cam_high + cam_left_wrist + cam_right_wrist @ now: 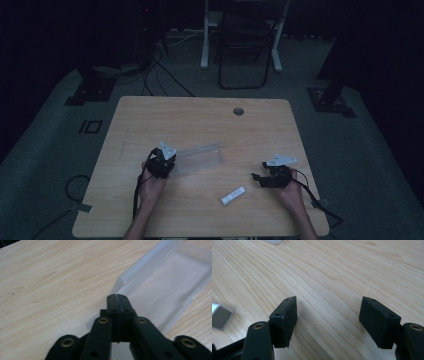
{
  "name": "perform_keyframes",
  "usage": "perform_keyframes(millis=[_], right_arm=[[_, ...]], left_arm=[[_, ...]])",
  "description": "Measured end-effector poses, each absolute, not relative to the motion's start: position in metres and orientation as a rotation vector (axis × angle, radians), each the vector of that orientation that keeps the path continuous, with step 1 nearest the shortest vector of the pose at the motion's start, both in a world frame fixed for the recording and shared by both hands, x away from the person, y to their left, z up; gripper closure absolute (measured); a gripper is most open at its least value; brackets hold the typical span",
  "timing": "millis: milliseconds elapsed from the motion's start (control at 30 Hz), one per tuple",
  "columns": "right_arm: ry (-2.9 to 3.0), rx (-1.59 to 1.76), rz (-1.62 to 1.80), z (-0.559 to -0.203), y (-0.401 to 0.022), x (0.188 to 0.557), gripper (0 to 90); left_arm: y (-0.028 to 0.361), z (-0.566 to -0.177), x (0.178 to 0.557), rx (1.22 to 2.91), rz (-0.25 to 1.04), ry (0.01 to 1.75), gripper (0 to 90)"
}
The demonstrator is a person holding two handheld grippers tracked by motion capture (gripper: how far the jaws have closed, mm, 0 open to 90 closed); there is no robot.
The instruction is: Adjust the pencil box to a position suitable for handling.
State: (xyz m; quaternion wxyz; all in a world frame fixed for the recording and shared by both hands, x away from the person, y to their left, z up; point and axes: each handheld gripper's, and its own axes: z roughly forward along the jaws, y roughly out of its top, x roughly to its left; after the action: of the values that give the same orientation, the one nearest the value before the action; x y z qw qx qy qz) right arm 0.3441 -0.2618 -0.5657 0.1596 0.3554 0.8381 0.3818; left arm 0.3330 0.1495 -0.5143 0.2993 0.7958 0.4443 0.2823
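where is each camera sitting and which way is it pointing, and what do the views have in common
High view: fixed above the person's side, looking forward and down on the wooden table; forearms, left tongs and right tongs show.
Left gripper view: rides on the left tongs, looking along shut jaws that pinch the clear plastic bag.
Right gripper view: rides on the right tongs, looking along open jaws at bare wood, with the white tube at its edge.
Shared: the bag and tube also lie in the high view.
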Motion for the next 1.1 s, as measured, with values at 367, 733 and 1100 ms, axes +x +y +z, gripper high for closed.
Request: perform_keyframes(millis=[367, 733, 1100], right_arm=[[2.395, 1.015, 1.091, -0.566, -0.262, 0.344, 30.7], [2.395, 1.016, 1.091, -0.566, -0.262, 0.344, 30.7], [2.396, 1.016, 1.091, -0.566, -0.262, 0.344, 30.6]], left_arm=[[0.152, -0.513, 0.342, 2.059, 0.779, 1.158, 46.5], [0.146, -0.507, 0.356, 2.057, 0.744, 1.058, 46.6], [0.138, -0.508, 0.348, 2.090, 0.767, 0.998, 67.0]])
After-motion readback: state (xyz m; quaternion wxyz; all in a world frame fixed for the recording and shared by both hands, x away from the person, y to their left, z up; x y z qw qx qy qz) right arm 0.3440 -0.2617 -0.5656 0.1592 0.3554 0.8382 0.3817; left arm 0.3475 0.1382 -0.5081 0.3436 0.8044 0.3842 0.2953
